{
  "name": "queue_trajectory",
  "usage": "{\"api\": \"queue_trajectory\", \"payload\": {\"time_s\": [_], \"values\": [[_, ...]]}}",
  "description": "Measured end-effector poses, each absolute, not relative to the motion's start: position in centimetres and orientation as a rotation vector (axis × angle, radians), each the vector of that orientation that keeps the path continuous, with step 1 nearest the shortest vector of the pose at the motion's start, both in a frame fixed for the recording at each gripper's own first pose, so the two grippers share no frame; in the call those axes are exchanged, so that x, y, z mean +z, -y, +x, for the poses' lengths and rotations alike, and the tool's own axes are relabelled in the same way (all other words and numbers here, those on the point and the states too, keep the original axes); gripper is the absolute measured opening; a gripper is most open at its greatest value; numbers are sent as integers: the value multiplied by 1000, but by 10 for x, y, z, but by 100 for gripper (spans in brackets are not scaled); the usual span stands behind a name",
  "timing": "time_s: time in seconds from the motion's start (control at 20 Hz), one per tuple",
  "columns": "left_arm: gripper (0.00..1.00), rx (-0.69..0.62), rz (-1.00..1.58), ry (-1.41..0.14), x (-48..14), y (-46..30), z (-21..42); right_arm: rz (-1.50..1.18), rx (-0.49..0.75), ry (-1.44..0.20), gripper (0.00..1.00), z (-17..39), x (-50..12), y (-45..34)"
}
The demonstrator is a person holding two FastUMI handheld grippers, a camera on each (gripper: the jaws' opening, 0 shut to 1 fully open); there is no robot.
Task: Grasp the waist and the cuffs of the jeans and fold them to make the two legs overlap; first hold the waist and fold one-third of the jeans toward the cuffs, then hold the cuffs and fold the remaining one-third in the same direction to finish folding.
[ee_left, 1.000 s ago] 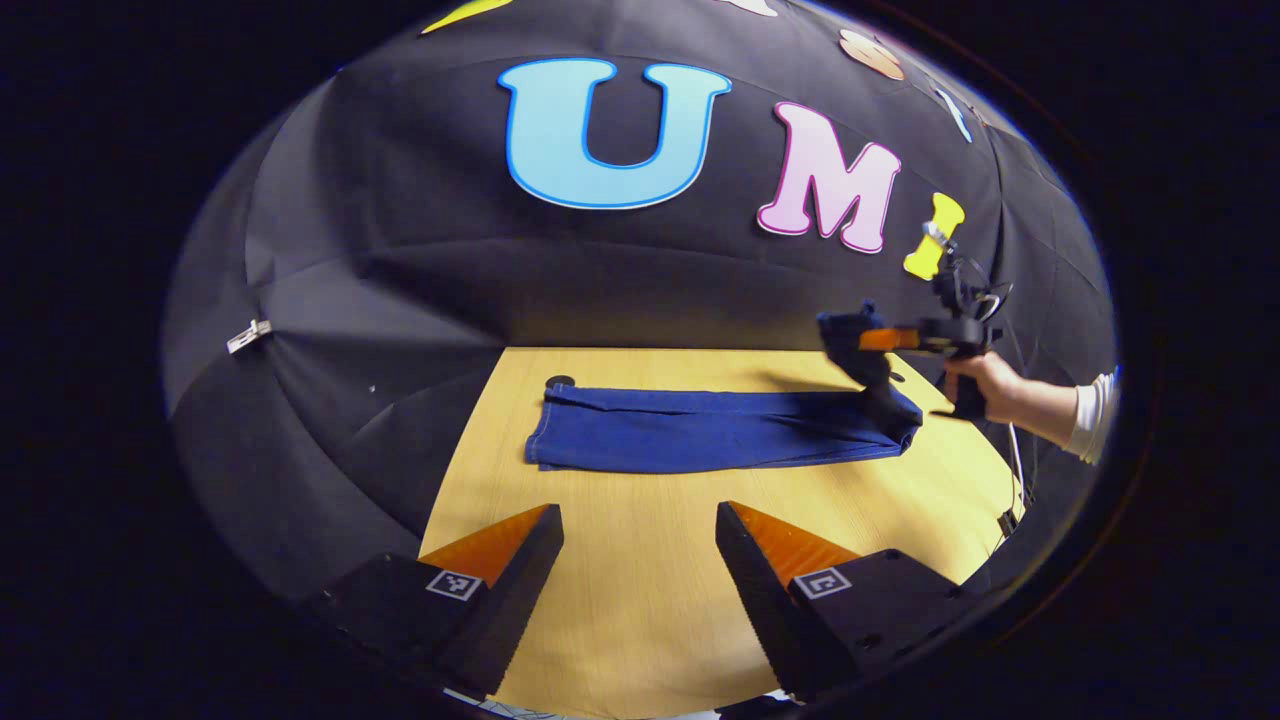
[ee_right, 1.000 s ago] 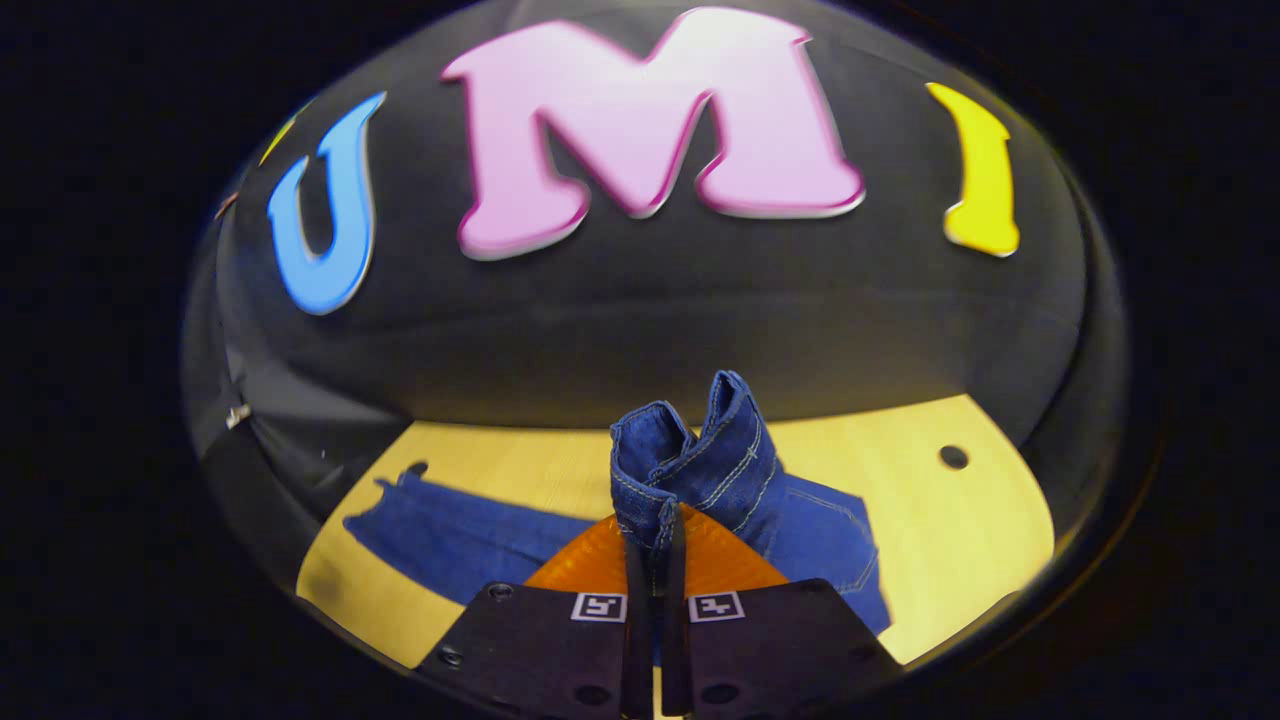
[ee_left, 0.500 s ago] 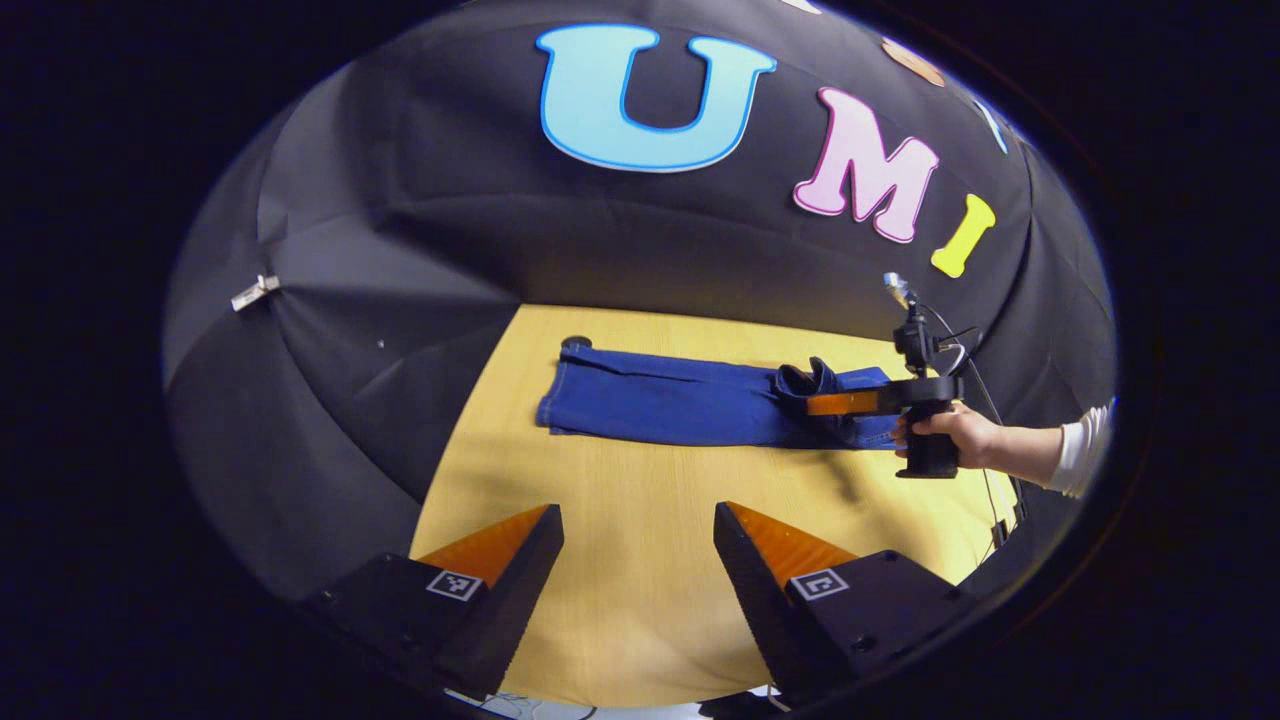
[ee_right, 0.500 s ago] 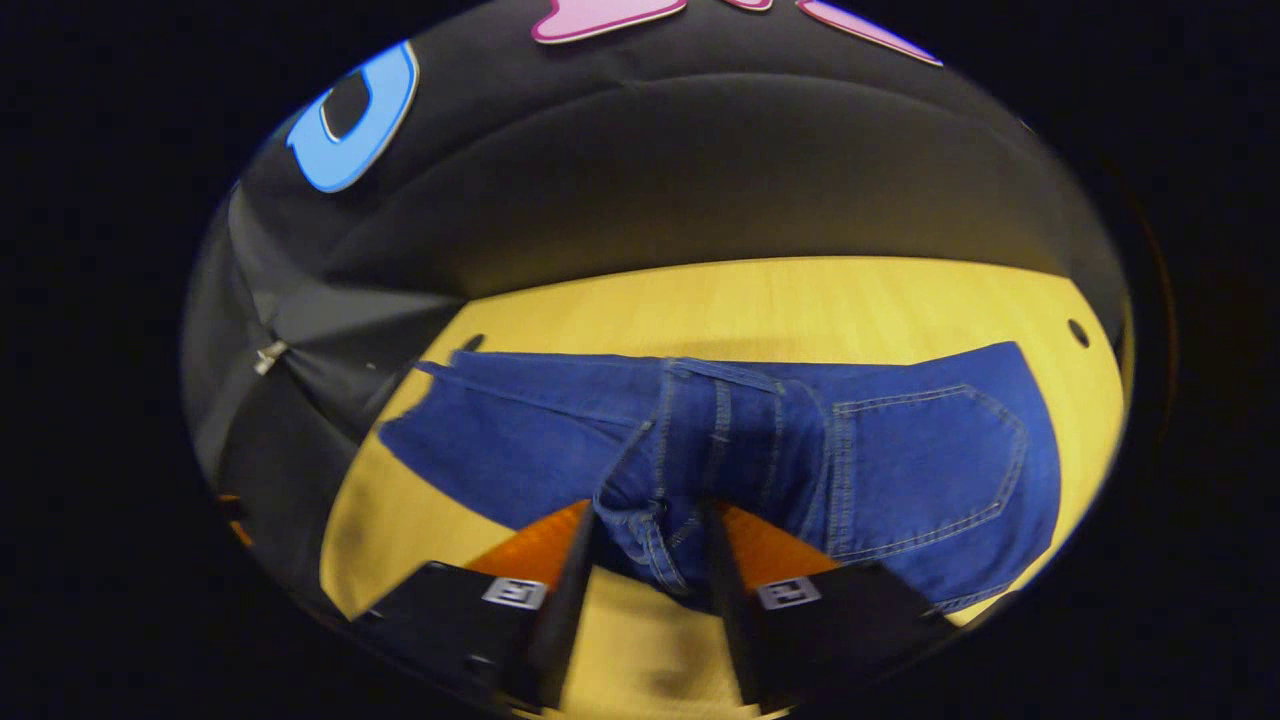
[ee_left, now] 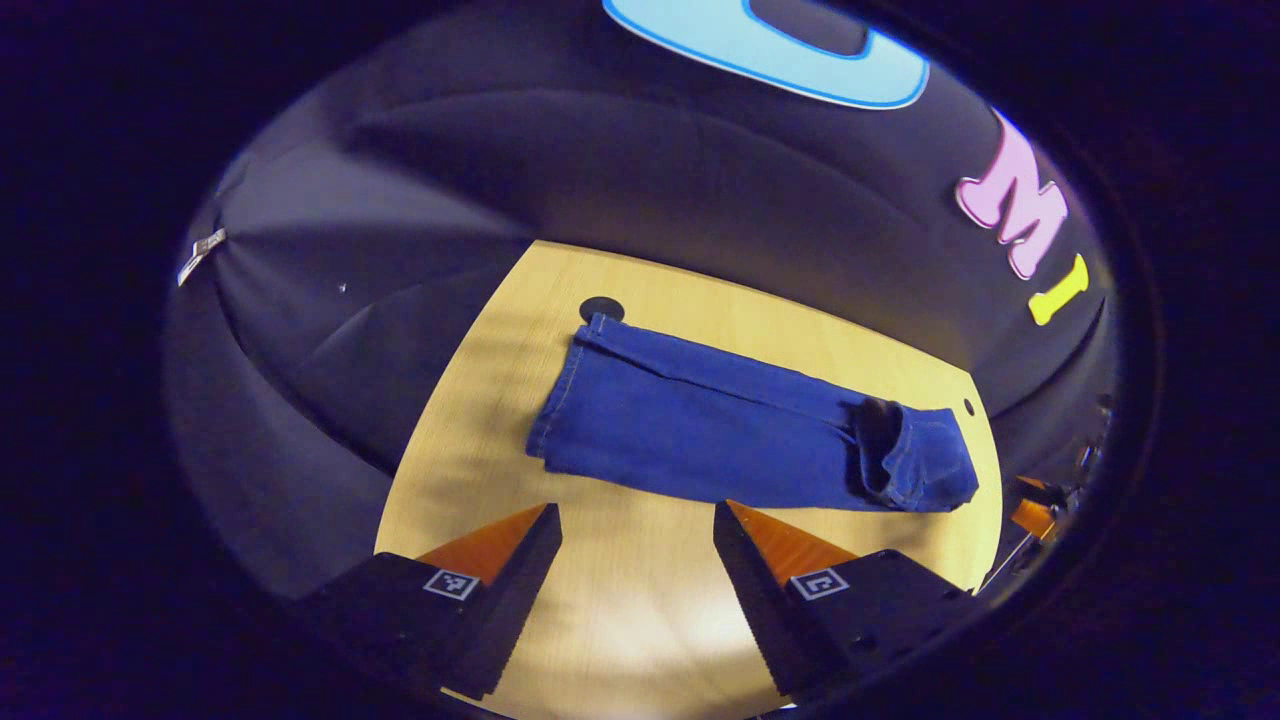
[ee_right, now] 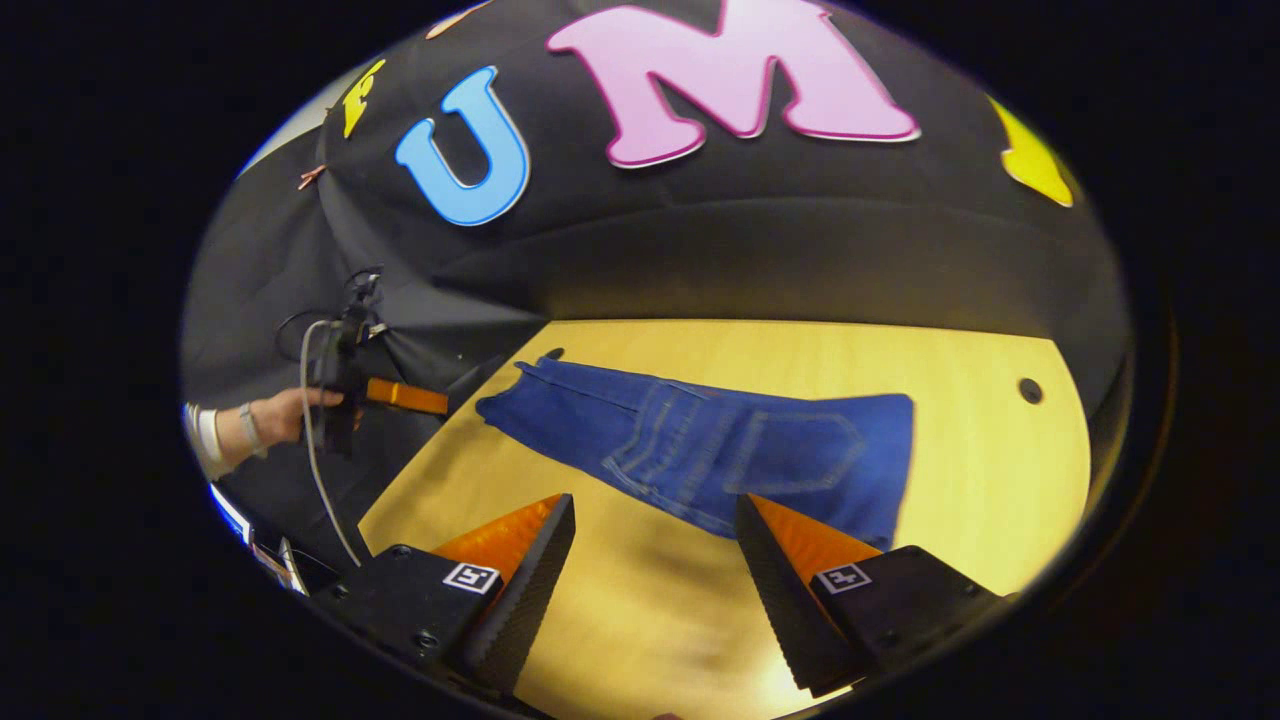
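Both views above shared table (ee_left: 640,620)

Each hand-held gripper has two wedge-shaped fingers with serrated inner edges and small square black-and-white markers on dark blocks bearing screws. At nine o'clock in the right gripper view, a hand (ee_right: 290,410) wears a white cuff (ee_right: 205,440) and wristband; a grey cable (ee_right: 312,440) hangs from the left hand-held gripper (ee_right: 420,398).

No legible text; the small tag (ee_left: 201,252) on the wall seems too blurred.

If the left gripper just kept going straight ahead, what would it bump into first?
Probably the jeans. The left gripper has its jaws open above the bare wooden table, pointing toward the middle of the jeans' near edge. Depth is hard to judge, so it might touch the tabletop first.
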State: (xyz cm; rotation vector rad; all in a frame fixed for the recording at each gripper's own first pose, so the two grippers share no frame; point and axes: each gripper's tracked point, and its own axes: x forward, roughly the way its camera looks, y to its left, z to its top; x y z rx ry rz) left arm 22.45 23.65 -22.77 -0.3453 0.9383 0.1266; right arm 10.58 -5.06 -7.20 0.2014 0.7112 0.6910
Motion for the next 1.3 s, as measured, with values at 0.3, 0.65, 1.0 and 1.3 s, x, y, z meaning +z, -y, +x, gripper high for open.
{"api": "queue_trajectory", "payload": {"time_s": [0.3, 0.65, 1.0, 1.3], "values": [[97, 221, -358, -1164, -291, -273, 273, 271, 490, -779, 98, 92, -96, 144], [100, 233, -301, -1343, -329, -269, 272, 271, 448, -819, 99, 99, -105, 164], [95, 136, -200, -1298, -329, -260, 276, 290, 491, -806, 98, 110, -89, 146], [16, 233, -254, -1222, -324, -246, 292, 305, 497, -806, 98, 107, -83, 152]]}}
